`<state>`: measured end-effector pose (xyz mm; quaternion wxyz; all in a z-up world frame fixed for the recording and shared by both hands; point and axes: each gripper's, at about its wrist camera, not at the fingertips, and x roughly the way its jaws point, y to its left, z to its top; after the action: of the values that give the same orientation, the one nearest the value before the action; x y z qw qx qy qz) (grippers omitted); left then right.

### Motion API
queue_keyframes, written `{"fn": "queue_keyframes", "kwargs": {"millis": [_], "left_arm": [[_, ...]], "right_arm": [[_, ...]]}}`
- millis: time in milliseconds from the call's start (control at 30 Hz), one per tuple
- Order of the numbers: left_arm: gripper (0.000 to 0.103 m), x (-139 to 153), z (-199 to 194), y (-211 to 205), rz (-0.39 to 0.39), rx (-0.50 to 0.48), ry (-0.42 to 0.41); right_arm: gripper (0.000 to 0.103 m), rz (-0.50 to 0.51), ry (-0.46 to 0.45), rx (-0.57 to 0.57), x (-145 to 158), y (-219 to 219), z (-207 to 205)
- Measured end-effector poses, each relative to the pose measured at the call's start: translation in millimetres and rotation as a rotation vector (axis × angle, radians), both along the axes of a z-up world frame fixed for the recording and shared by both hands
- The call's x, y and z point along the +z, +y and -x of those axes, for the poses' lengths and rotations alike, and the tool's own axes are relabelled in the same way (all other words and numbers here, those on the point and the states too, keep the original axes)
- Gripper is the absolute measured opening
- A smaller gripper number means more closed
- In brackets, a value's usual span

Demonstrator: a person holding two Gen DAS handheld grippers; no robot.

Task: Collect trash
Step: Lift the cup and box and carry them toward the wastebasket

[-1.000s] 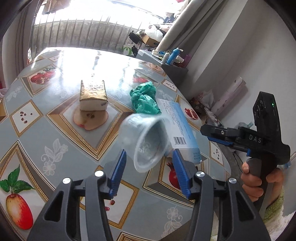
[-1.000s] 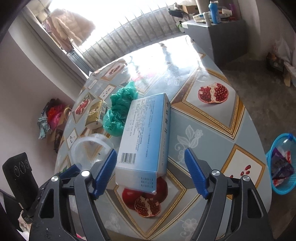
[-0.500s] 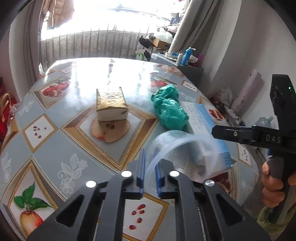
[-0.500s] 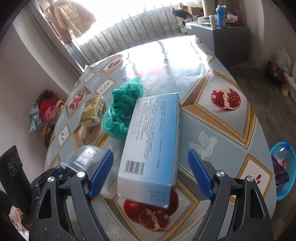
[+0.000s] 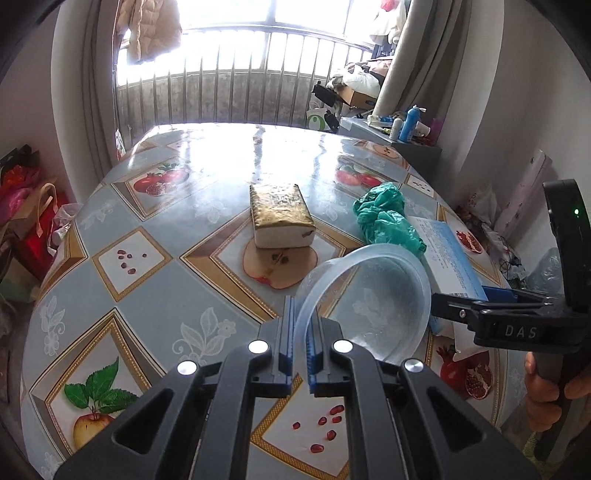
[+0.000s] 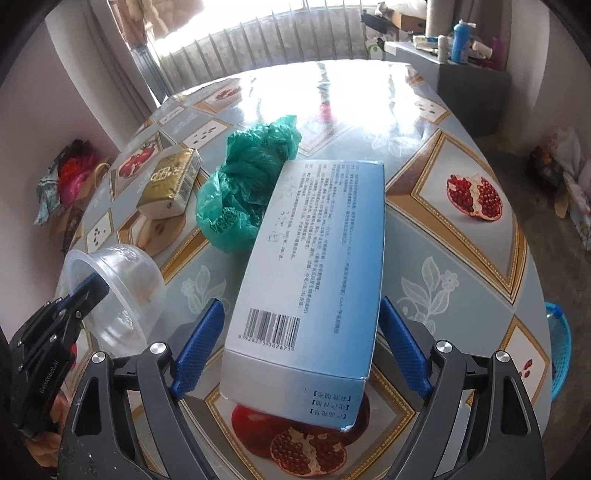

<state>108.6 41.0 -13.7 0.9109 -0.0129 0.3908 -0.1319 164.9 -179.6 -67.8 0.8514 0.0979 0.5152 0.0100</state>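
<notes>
Left wrist view, right gripper (image 5: 458, 310) marked "DAS"

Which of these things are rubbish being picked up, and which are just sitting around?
Rubbish: clear plastic cup, pinched at its rim by the left gripper; blue box, between the open right gripper jaws; green bag; gold packet; blue basket.

Lying about: bottles, cabinet, hanging coat.

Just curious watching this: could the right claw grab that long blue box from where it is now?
Probably yes. The right claw is open with a finger on each side of the blue box, and nothing sits between. The green bag only touches the far end.
</notes>
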Motion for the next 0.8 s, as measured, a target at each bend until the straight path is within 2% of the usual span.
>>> {"fn": "queue_keyframes", "kwargs": {"millis": [67, 400, 600, 800], "left_arm": [[0.005, 0, 1, -3, 0.002, -0.010, 0.009], [0.005, -2, 9, -40, -0.010, -0.092, 0.020], [0.006, -2, 12, -61, -0.071, -0.131, -0.005], [0.006, -8, 7, -79, -0.144, -0.140, -0.022]], "right_arm": [[0.073, -0.037, 0.004, -0.007, -3, -8, 6], [0.074, -0.054, 0.015, -0.094, 5, -56, 67], [0.080, -0.063, -0.005, -0.148, 10, -73, 92], [0.081, -0.053, -0.016, -0.168, 10, -74, 86]]}}
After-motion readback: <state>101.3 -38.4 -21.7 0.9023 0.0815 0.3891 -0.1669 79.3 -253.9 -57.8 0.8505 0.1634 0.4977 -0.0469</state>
